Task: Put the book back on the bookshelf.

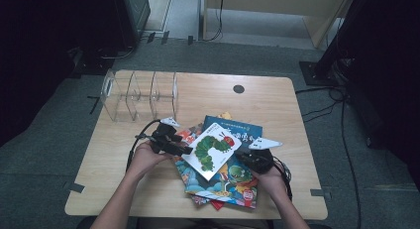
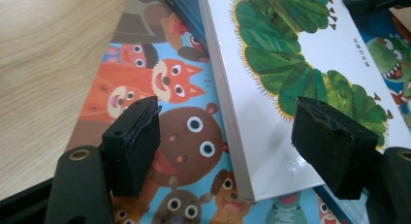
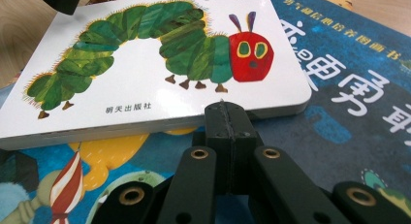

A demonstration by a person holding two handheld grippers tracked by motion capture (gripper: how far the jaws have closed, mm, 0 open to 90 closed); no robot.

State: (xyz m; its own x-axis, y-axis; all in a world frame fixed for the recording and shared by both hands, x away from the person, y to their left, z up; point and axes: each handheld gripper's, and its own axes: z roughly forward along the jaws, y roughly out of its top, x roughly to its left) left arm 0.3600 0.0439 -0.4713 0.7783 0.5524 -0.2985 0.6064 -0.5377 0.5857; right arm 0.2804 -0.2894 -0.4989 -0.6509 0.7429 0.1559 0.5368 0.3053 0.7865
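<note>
On top of the book pile [image 1: 218, 187], white caterpillar board book [image 1: 212, 150]: left gripper [image 2: 228, 136] released, jaws straddling its corner, should close squarely on the edge; right gripper [image 3: 228, 122] clenched empty, steadying the opposite edge

From above, my counter [image 1: 148, 164] sits in soft, dim light amid dark surroundings; up close, my claw views are bright and slightly blurred.
</note>
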